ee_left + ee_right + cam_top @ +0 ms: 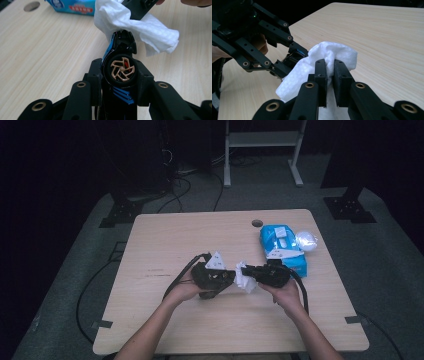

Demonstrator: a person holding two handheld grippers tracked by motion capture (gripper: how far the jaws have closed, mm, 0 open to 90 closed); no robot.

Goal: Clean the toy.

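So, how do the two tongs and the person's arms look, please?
Both tongs, left and right, are black, built from flat linked bars with brass-coloured rivets at the joints and blocky rectangular pads. The left one carries a grey three-cornered plate on top. A black cable trails from the left one and another from the right. The forearms are bare; no sleeves are visible.

toy car (121, 72): glossy black, blue stripes, copper-spoked wheel
wipe (140, 27): white, dimpled
wipes pack (283, 247): bright blue
surface (165, 245): pale woodgrain

Wipe (246, 281) lies between both grippers; wipes pack (283, 249) behind, on the table (165, 240).
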